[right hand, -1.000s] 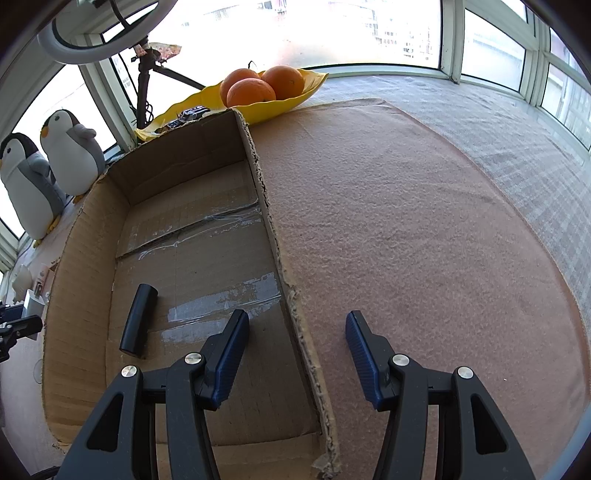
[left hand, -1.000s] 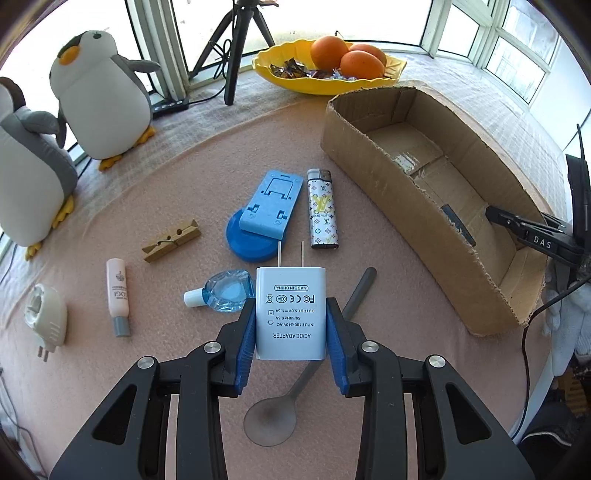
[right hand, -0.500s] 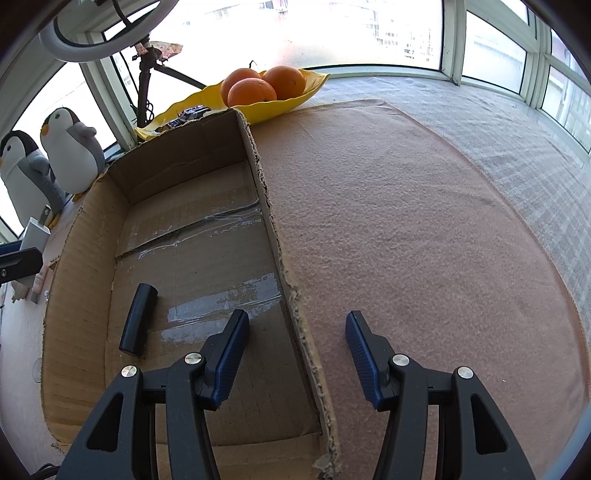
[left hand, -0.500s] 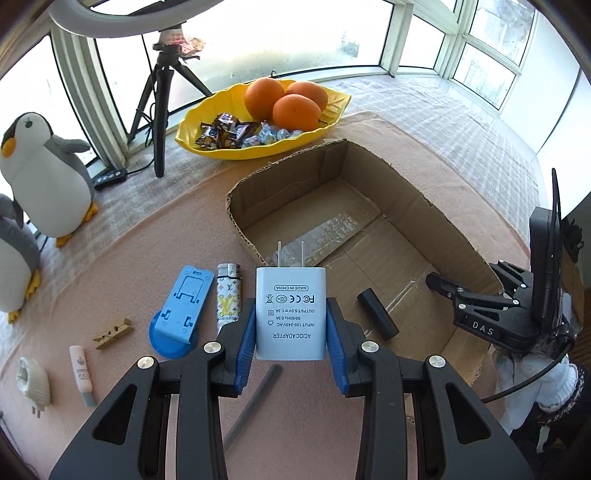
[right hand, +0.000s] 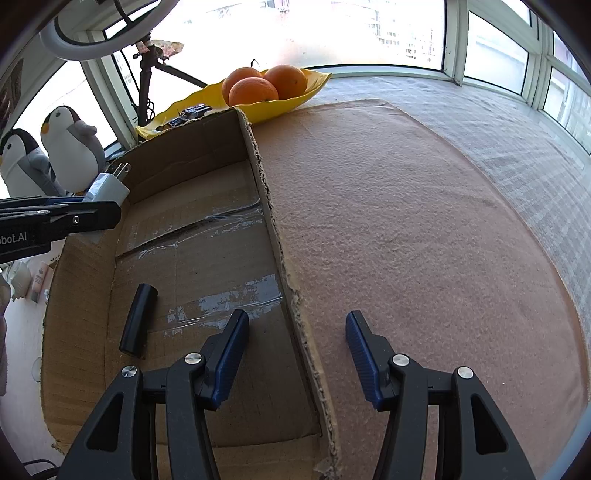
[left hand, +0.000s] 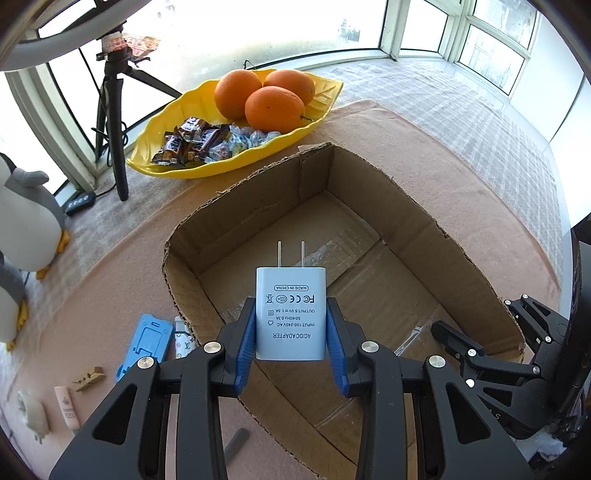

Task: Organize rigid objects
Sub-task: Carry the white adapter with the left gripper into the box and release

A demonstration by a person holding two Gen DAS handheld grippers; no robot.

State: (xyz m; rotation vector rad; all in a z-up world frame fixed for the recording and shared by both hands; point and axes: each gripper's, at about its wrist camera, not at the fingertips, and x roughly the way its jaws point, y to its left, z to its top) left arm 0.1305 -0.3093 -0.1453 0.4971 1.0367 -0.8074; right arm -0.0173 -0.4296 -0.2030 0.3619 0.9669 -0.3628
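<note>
White adapter [left hand: 291, 314] clamped in left jaws above cardboard box [left hand: 424, 236], right jaws apart, empty

A home's sunny bay-window nook is serving as a recording spot: windows [left hand: 461, 33] are wrapping around, a fruit bowl [left hand: 192, 110] and plush penguins [right hand: 70, 147] are sitting beside a tripod [left hand: 114, 110].

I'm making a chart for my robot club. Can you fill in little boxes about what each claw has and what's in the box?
left gripper: fingers shut on the white charger plug, above the box
right gripper: open, empty, straddling the box's side wall
cardboard box: holds one black cylinder
left outside: blue stand, clothespin
behind box: yellow dish with oranges
</note>
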